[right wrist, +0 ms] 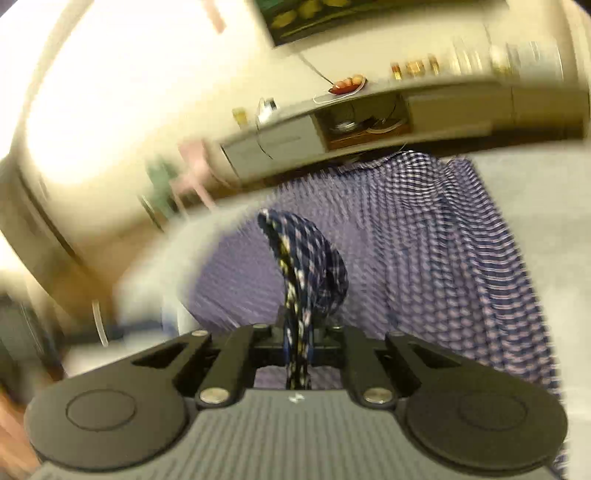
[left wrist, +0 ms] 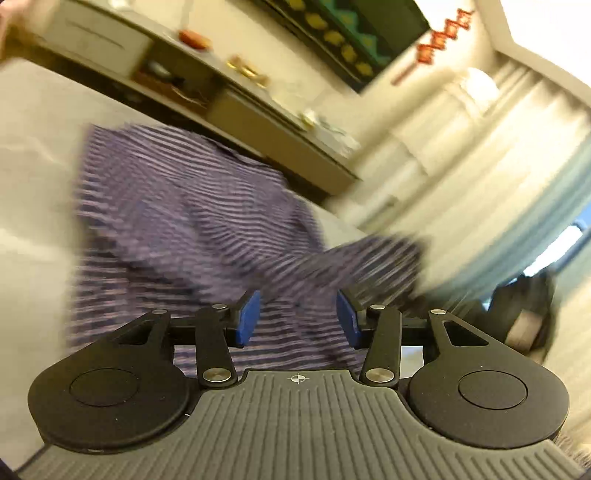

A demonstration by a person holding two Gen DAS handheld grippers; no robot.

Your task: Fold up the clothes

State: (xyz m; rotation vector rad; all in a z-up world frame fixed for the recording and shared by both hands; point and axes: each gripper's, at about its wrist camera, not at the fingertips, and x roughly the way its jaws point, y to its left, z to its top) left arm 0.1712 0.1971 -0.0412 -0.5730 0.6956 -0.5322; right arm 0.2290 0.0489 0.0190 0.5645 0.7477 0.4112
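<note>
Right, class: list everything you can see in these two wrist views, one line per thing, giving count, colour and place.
checked shirt: one, purple and white, spread on the pale surface; a bunched fold of it rises into the right gripper
pale surface: one, off-white, under the shirt
sideboard: one, grey, along the far wall, small blurred items on top
red dish: one, on the sideboard
picture: one, dark with yellow shapes, on the wall
curtains: pale, at right in the left view
left gripper: black, blue pads, open above the shirt
right gripper: black, shut on the shirt fold
</note>
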